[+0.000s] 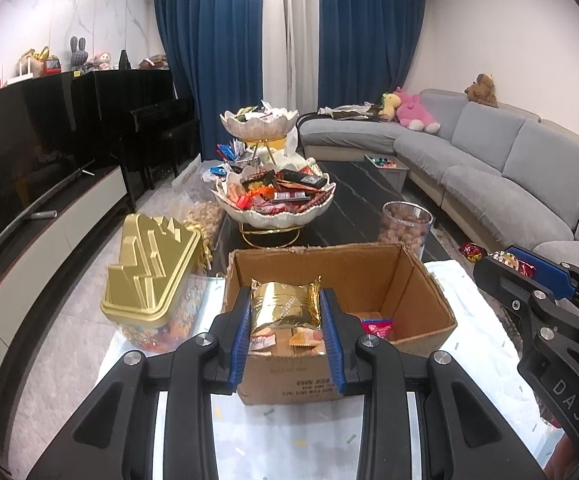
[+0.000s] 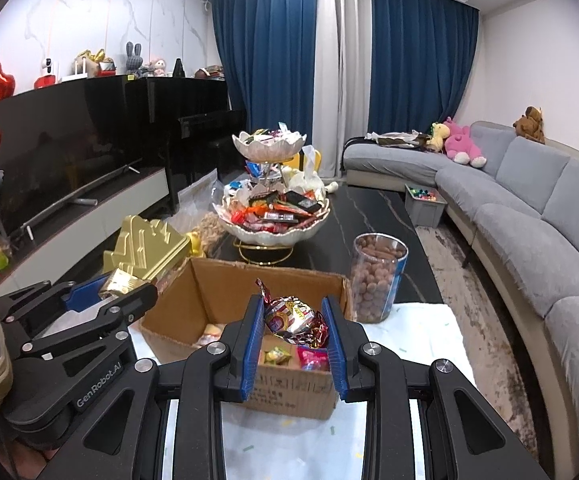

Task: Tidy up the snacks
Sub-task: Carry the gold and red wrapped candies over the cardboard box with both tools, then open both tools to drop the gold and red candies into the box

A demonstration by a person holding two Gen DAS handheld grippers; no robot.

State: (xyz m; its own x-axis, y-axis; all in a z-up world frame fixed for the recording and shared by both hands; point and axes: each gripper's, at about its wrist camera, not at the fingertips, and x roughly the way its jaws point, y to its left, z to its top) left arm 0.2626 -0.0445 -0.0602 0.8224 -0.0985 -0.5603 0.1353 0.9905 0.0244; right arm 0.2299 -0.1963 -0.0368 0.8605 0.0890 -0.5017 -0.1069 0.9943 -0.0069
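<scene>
The left tongs [image 1: 285,312] pinched a gold foil packet [image 1: 283,304] above the cardboard box [image 1: 417,280] on the table [image 1: 477,344]; the right tongs [image 2: 293,320] clamped a shiny wrapped candy [image 2: 295,316]. Slick, crinkly foil could have slid from either grip, dropping beside the box.

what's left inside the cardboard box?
Inside the cardboard box: a pink packet, a small yellow-green wrapped sweet and a pale snack on the floor. The two held packets and the hand-held gripper fingers hide the near middle of the box, so a full count isn't possible.

Black grippers [image 1: 285,320], blue ribbed jaws, silver screws
</scene>
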